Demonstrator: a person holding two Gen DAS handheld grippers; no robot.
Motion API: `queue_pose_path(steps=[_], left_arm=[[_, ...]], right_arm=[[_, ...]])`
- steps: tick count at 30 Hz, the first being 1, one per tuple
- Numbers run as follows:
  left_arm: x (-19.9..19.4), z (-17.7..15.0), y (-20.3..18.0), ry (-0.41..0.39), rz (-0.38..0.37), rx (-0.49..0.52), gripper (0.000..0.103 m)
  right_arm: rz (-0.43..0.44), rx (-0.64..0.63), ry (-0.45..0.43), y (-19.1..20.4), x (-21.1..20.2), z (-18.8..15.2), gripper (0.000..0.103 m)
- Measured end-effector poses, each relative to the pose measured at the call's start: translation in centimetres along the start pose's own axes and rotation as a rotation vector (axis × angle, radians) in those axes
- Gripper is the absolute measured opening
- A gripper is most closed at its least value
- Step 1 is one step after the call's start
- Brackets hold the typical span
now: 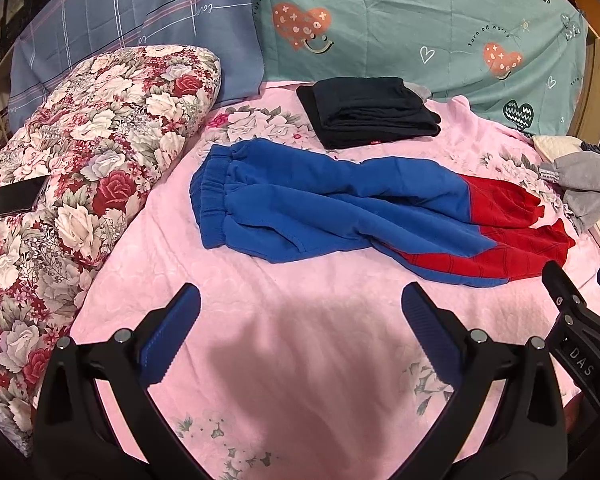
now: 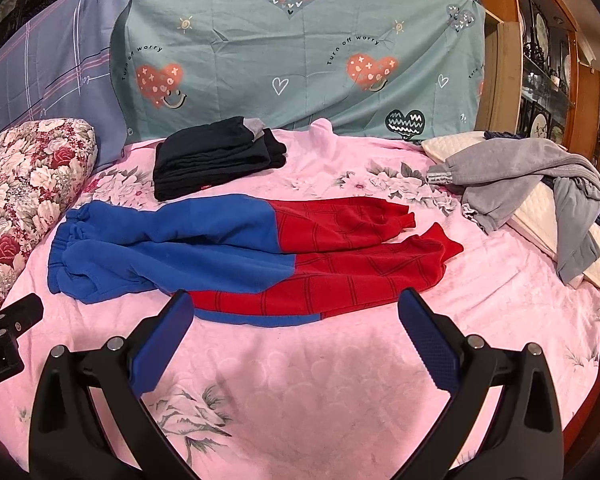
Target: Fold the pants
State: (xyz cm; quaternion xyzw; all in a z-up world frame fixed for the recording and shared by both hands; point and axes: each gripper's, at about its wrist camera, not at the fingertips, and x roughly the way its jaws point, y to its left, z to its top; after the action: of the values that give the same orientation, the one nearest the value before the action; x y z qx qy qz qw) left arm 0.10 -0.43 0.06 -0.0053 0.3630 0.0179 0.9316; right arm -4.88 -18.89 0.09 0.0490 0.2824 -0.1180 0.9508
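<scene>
Blue and red pants (image 1: 340, 212) lie across the pink bedsheet (image 1: 300, 340), folded lengthwise with one leg over the other. The blue waistband is at the left and the red cuffs at the right; they also show in the right wrist view (image 2: 240, 252). My left gripper (image 1: 300, 308) is open and empty, hovering just in front of the pants near the blue half. My right gripper (image 2: 296, 316) is open and empty, just in front of the red lower legs. The right gripper's body (image 1: 580, 320) shows at the right edge of the left wrist view.
A folded black garment (image 1: 368, 112) lies behind the pants. A floral pillow (image 1: 80, 184) with a dark phone (image 1: 16, 200) on it is at the left. Grey clothes (image 2: 532, 180) lie on a white pillow (image 2: 556, 232) at the right. Hanging sheets (image 2: 300, 48) back the bed.
</scene>
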Motion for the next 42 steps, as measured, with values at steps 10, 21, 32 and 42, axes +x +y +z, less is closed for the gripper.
queue_pose_path(steps=[10,21,32,42], left_arm=[[0.5,0.0,0.2,0.01,0.006,0.001,0.101],[0.7,0.0,0.3,0.009,0.002,0.0,0.101],[0.6,0.0,0.4,0.009,0.001,0.0,0.101],[0.6,0.0,0.3,0.013,-0.011,-0.002,0.101]], right_arm=[[0.021,-0.011,0.011,0.1,0.3,-0.3,0.102],[0.024,-0.022,0.02,0.4,0.6,-0.2,0.102],[0.03,-0.033,0.019,0.7,0.4,-0.2,0.102],[0.034,-0.047,0.025,1.1,0.5,-0.3,0.102]])
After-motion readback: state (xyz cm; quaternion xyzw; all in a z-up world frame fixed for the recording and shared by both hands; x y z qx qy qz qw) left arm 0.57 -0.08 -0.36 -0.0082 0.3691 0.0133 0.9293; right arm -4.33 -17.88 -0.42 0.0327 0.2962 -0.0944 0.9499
